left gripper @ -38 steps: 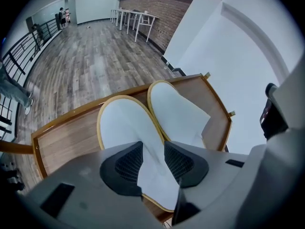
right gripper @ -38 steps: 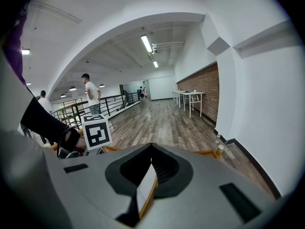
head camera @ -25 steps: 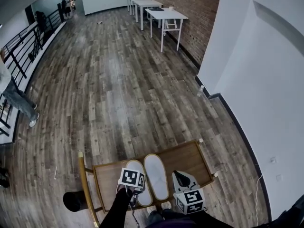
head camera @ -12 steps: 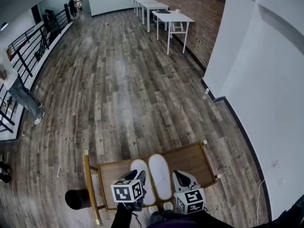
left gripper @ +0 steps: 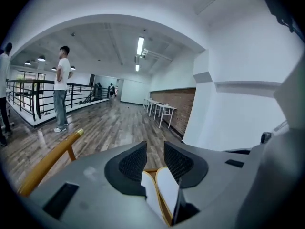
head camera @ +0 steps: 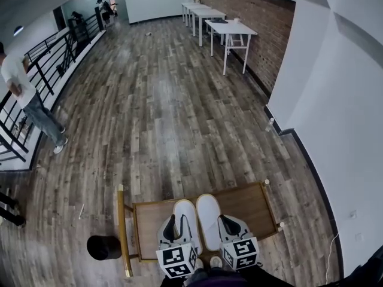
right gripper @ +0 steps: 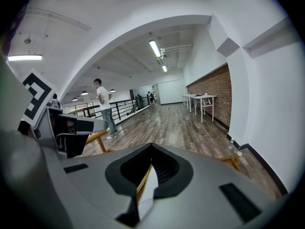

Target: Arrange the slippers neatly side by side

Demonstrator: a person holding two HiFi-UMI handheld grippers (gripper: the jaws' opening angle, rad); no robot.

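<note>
Two white slippers, the left one [head camera: 187, 211] and the right one [head camera: 209, 219], lie side by side with toes pointing away on a low wooden table [head camera: 246, 201]. My left gripper [head camera: 178, 223] hovers over the heel end of the left slipper. Its jaws stand open with a clear gap, and both slippers [left gripper: 162, 190] show below that gap, untouched. My right gripper [head camera: 228, 222] sits just right of the right slipper. Its fingertips meet, so the right gripper [right gripper: 151, 146] is shut on nothing, and a white slipper edge [right gripper: 146, 191] shows beneath it.
A yellow wooden rail [head camera: 122, 232] runs along the table's left side, with a black round object [head camera: 103, 247] on the floor beside it. A person [head camera: 30, 100] stands by the black railing at far left. White tables [head camera: 230, 28] line the brick wall; a white wall is at the right.
My left gripper has drawn back from over the left slipper toward the table's near edge. The head view has shifted. The slippers and the right gripper keep their places.
</note>
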